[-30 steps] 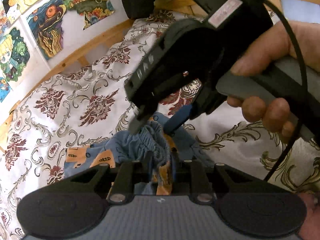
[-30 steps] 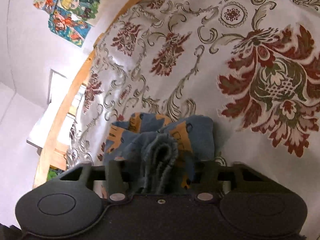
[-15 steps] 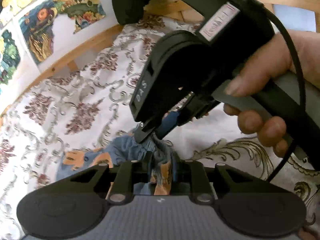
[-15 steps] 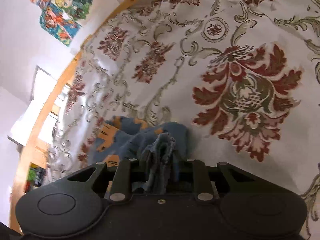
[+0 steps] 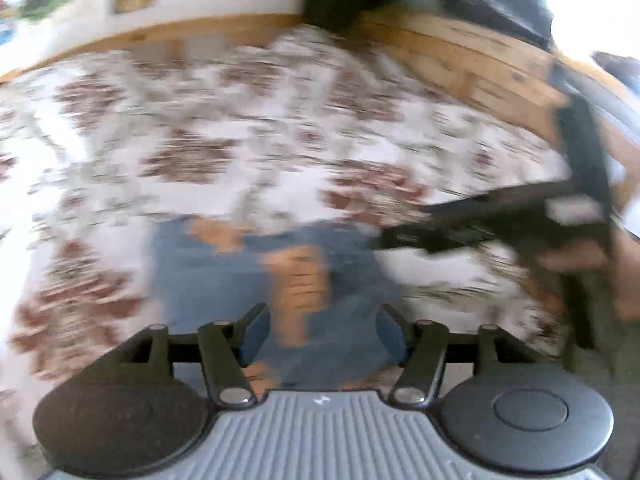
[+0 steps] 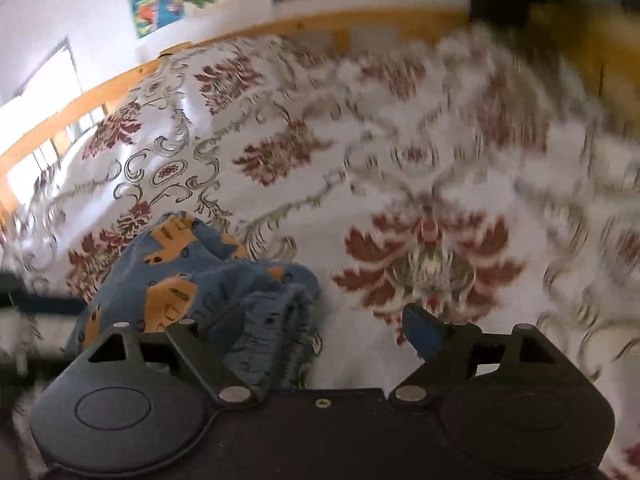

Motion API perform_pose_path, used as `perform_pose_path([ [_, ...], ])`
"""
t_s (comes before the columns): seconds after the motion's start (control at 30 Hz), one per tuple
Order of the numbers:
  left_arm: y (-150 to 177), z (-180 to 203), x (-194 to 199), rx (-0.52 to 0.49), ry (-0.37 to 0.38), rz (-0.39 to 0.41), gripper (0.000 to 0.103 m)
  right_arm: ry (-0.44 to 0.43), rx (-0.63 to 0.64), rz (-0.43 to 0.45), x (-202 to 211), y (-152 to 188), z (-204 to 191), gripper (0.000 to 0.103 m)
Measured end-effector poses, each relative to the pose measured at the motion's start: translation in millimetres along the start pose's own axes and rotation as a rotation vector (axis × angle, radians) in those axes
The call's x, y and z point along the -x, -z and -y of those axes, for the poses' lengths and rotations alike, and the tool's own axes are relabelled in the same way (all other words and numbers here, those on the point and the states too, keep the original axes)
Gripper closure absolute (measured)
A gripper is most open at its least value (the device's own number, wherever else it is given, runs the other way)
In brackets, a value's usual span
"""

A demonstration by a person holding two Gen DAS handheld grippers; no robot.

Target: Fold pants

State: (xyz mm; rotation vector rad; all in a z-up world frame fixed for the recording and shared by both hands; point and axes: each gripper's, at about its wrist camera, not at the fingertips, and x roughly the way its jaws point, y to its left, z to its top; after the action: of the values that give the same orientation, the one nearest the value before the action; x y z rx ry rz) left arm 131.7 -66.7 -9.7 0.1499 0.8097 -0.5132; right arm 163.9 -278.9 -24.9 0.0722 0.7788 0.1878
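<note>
In the blurred left wrist view, our left gripper [image 5: 320, 328] stood with jaws apart over the pants [image 5: 256, 276], which lay bunched on the bedspread [image 5: 224, 136]; the right gripper [image 5: 500, 224] was at 3 o'clock.

Right wrist view — our right gripper [image 6: 324, 328] gaped, holding nothing, the pants [image 6: 180, 280] at 9 o'clock — folded small, we judged, nearly done.

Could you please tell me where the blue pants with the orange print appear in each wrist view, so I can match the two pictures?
Left wrist view: the pants lie low in the centre, blurred, just beyond the open left gripper.
Right wrist view: the pants sit lower left, bunched beside the open right gripper.
Shared landmark: the floral bedspread under them.
</note>
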Motion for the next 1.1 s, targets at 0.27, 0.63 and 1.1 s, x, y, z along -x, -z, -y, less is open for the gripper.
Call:
perform_pose_path([
  [0.27,39.2,-52.8,-36.5,0.242,-0.276,-0.174,0.033,0.213,0.222,-0.121,-18.6,37.5,-43.0,0.008],
  [0.63,36.3,-65.8,17.4,0.269,-0.311,-0.029,0.015,0.169,0.266,0.156,32.4,25.8,-44.5,0.004],
  [1.1,-20.1,-70.2,-82.8,-0.037,0.309,0.004,0.030,-0.197,0.385,-0.033,-43.8,16.7,-45.2,0.076],
])
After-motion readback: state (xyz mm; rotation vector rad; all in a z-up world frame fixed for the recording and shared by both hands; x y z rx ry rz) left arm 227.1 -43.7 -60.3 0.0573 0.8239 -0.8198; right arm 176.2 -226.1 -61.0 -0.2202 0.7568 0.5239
